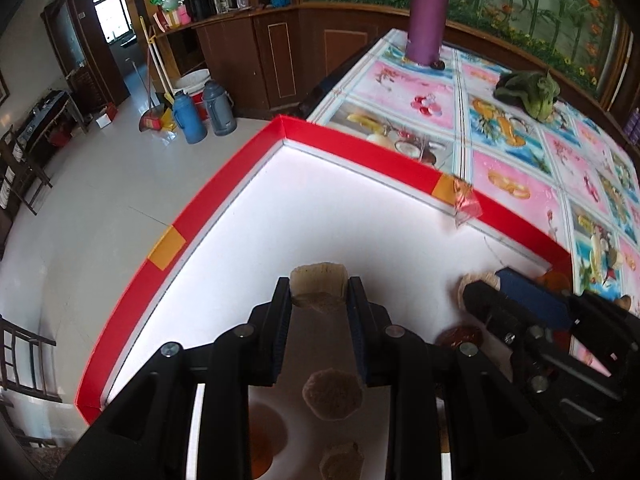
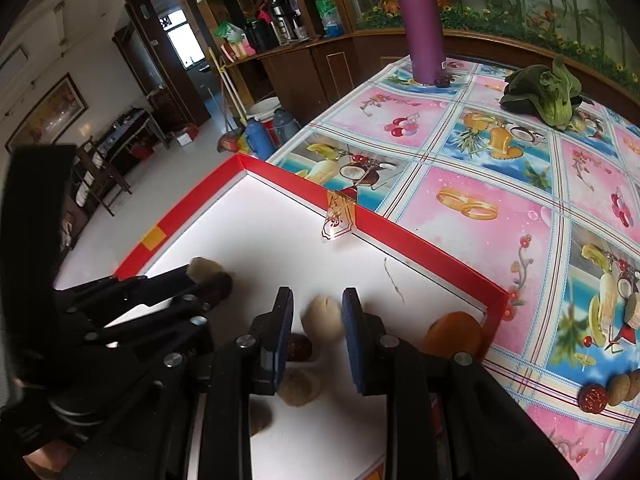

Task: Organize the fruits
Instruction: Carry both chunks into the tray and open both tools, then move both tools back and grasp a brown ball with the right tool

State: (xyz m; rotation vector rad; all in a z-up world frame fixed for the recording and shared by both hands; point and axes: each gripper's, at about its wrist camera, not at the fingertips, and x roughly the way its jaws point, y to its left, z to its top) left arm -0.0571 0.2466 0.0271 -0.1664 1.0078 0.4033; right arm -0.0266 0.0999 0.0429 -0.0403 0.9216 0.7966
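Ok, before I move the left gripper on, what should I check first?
1. Left gripper grip on held fruit: ok, pinched between both pads.
2. Right gripper free: ok, jaws stand apart; a tan fruit lies on the tray between them.
3. Tray bare ahead of the left gripper: ok.
4. Clearance between the two grippers: ok, a gap shows in the right wrist view.
5. All pieces inside the tray: not ok, some lie on the tablecloth.
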